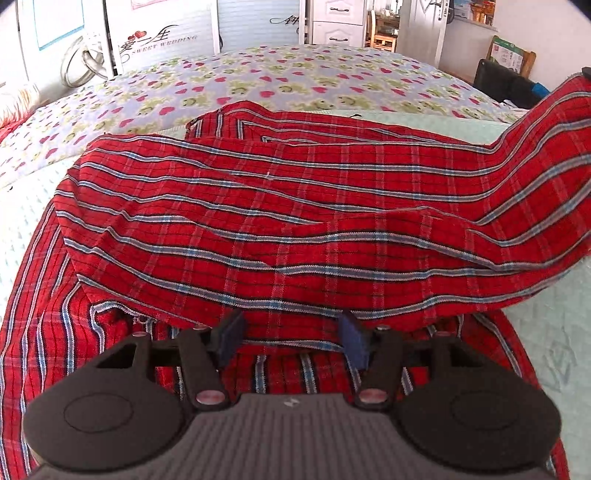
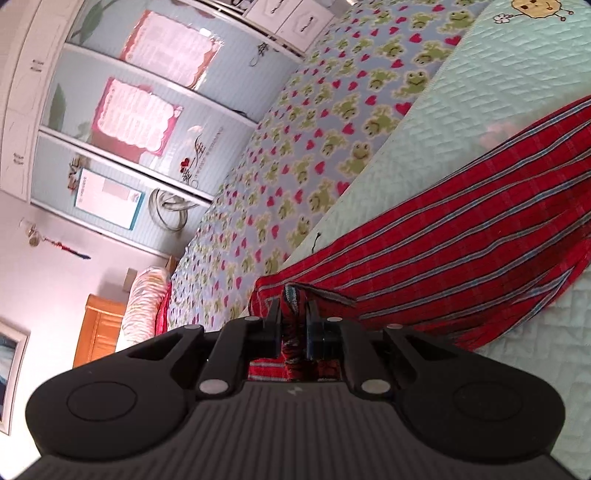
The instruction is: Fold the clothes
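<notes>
A red plaid shirt (image 1: 280, 221) with blue and white stripes lies on the pale green quilt (image 1: 546, 332), one half folded over the other. My left gripper (image 1: 291, 339) stands open just above the shirt's near edge, its blue-padded fingers (image 1: 231, 334) wide apart with nothing pinched between them. In the right wrist view, which is rolled sideways, my right gripper (image 2: 293, 325) is shut on a bunched edge of the red plaid shirt (image 2: 461, 251). From that grip the cloth stretches taut away over the quilt (image 2: 498, 92). The lifted end shows at the upper right of the left wrist view.
A frog-and-heart patterned blanket (image 1: 229, 85) covers the far side of the bed. Behind it stand wardrobe doors (image 1: 162, 33) with posters and white drawers (image 1: 338, 22). A dark chair (image 1: 506, 85) stands at the far right. A striped pillow (image 2: 142, 299) lies by a wooden headboard (image 2: 98, 328).
</notes>
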{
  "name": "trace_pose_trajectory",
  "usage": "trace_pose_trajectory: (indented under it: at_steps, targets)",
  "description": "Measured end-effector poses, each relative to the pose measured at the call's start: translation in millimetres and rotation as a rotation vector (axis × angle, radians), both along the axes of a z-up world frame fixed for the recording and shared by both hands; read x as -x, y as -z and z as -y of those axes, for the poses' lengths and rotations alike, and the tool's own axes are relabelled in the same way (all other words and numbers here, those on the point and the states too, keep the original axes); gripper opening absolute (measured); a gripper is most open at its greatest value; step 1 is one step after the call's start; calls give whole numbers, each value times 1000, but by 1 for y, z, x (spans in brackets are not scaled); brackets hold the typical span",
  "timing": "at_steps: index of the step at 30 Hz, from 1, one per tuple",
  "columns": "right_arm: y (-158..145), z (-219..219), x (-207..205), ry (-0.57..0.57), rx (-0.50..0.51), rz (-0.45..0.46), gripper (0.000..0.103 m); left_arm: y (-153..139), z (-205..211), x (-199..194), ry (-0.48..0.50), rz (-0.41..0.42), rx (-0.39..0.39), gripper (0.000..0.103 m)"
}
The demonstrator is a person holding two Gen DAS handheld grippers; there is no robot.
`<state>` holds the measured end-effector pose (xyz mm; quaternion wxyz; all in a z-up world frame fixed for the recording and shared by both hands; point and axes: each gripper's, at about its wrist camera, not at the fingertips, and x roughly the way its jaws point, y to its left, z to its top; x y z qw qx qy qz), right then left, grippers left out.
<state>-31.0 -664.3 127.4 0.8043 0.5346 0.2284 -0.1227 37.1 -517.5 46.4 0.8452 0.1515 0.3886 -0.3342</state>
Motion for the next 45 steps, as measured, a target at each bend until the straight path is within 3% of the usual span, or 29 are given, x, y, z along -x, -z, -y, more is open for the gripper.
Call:
trace_pose_trajectory:
  at_steps: [16, 21, 27, 34, 38, 43, 45]
  targets:
    - [1, -44, 2, 4, 25, -36, 11, 1, -3, -17, 13, -61, 46, 63]
    - [2, -50, 1, 22, 31, -40, 11, -13, -14, -25, -9, -106, 109, 62]
    - [5, -63, -5, 26, 57, -59, 11, -39, -37, -23, 2, -84, 131, 62]
    - [10, -90, -23, -2, 60, -60, 11, -49, -141, -5, -113, -143, 216, 63]
    - [5, -108, -45, -50, 73, -50, 11, -42, -221, 28, -171, -191, 234, 63]
    - [-15, -148, -76, -185, 154, -8, 11, -34, -292, 71, -205, -235, 219, 63]
    - [-27, -175, -90, -291, 196, 30, 11, -29, -312, 85, -219, -273, 216, 63]
